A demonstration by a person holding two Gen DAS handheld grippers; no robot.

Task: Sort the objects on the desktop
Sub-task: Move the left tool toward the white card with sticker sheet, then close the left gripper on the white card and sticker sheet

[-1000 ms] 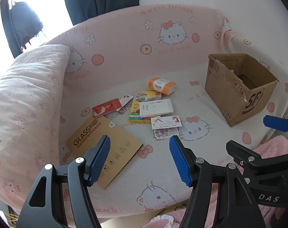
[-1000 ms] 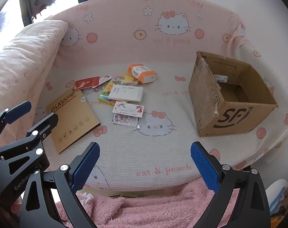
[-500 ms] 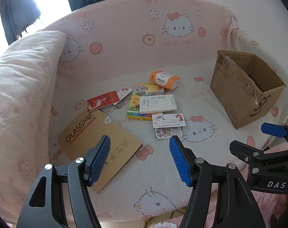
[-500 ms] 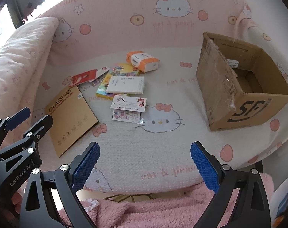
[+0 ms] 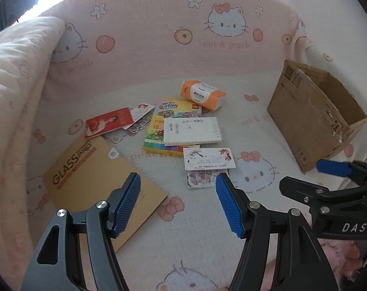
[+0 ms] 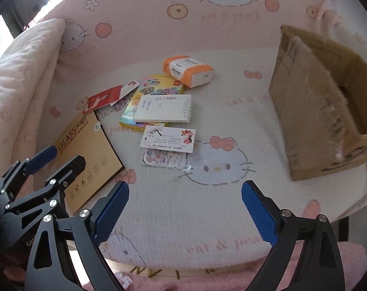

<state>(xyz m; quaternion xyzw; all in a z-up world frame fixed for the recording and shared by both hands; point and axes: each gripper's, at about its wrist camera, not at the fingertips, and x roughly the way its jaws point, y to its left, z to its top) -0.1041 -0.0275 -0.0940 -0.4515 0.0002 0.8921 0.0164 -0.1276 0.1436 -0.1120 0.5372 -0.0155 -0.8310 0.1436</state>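
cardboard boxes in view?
1: the open cardboard box at the right of the cloth-covered surface, apart from the pile of cards and booklets. None hidden that I can see.

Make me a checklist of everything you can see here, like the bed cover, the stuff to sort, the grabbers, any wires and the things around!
Surface: pink and white cat-print cover.
Job's things: orange tissue pack; white notepad lying on the crayon box; flowered card partly covering a sticker sheet; red card; brown GLASS package, flat; open cardboard box apart on the right.
Clutter: nothing seen.
Grippers: left gripper and right gripper both open, holding nothing, above the cover.
Cables: nothing seen.
Surroundings: rolled quilt on the left, fluffy pink blanket at the near edge.
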